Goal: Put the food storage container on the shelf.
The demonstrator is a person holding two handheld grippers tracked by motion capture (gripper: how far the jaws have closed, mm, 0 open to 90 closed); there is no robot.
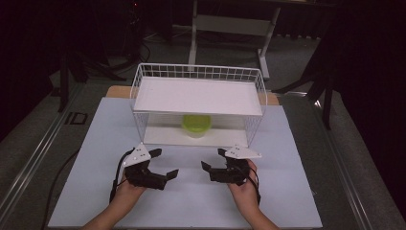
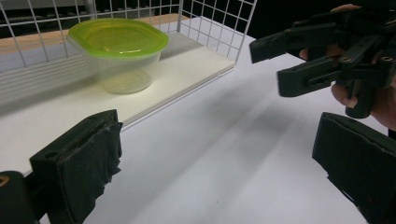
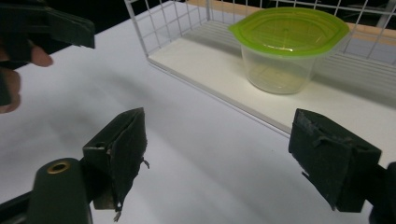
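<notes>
A clear plastic tub with a lime-green lid (image 1: 196, 124) (image 2: 119, 51) (image 3: 287, 44) stands upright on the lower white shelf of a white wire rack (image 1: 139, 88). My left gripper (image 1: 164, 164) (image 2: 212, 154) rests low over the white table in front of the rack's left half, open and empty. To its right my right gripper (image 1: 212, 160) (image 3: 217, 149) is held the same way, open and empty, jaws facing the left one. Both sit a short way in front of the tub.
The rack has a white upper shelf (image 1: 198, 96) above the tub and an open front; its lower board (image 2: 187, 60) ends in a low lip. A white table sheet (image 1: 191, 206) lies under both hands. Dark floor, stands and a table frame (image 1: 230, 24) lie behind.
</notes>
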